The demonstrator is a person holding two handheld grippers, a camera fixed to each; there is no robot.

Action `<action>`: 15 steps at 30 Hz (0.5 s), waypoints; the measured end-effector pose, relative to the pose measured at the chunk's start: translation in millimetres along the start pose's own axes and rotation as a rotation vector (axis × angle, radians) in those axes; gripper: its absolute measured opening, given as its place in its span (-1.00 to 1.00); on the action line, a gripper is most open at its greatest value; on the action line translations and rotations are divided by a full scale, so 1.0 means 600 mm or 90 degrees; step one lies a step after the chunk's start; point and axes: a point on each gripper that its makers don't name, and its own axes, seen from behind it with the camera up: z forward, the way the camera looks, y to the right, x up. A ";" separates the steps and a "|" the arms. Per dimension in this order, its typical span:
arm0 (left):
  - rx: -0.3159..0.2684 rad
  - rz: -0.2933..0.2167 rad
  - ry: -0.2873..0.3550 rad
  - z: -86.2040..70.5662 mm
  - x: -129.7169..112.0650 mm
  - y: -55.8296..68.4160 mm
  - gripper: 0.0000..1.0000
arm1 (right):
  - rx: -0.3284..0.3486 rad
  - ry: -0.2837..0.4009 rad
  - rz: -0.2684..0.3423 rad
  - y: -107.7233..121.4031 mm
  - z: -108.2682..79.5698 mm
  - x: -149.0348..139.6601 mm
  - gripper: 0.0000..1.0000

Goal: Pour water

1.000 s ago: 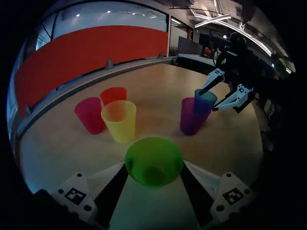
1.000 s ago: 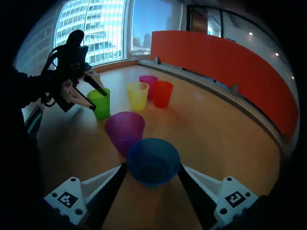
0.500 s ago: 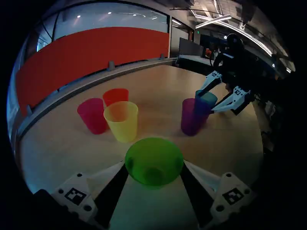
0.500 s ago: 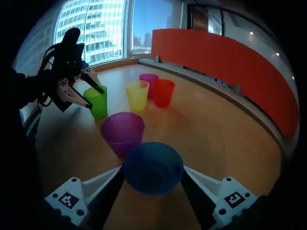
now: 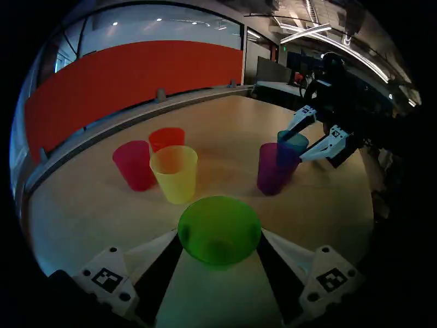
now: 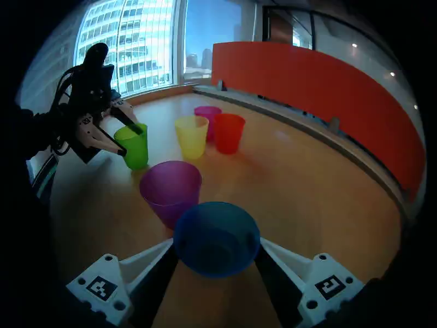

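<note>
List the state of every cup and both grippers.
green cup: upright, clamped in the left gripper
blue cup: upright, clamped in the right gripper
purple cup: upright on the table, free
yellow cup: upright, free
pink cup: upright, free
orange cup: upright, free
left gripper: shut on green cup
right gripper: shut on blue cup

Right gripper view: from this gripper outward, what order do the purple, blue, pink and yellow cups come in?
1. blue cup: between the right gripper fingers.
2. purple cup: just beyond, slightly left.
3. yellow cup: farther back, middle.
4. pink cup: behind the yellow one, farthest.
</note>
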 end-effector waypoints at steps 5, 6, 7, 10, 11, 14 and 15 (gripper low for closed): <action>0.004 0.000 0.007 -0.007 0.005 -0.002 0.75 | -0.008 0.015 0.003 0.005 -0.013 0.016 0.79; 0.005 0.000 0.009 -0.008 0.006 -0.002 0.75 | -0.010 0.018 0.002 0.007 -0.016 0.020 0.79; 0.006 0.000 0.011 -0.009 0.009 -0.003 0.74 | -0.013 0.022 0.001 0.008 -0.020 0.024 0.79; 0.010 -0.001 0.020 -0.014 0.017 -0.004 0.74 | -0.019 0.035 -0.001 0.012 -0.030 0.039 0.79; 0.011 -0.001 0.023 -0.015 0.020 -0.005 0.74 | -0.021 0.039 -0.001 0.013 -0.033 0.044 0.79; 0.017 0.000 0.034 -0.020 0.030 -0.006 0.74 | -0.025 0.057 0.002 0.018 -0.042 0.062 0.79; 0.019 0.000 0.038 -0.022 0.033 -0.006 0.74 | -0.026 0.064 0.004 0.020 -0.045 0.069 0.79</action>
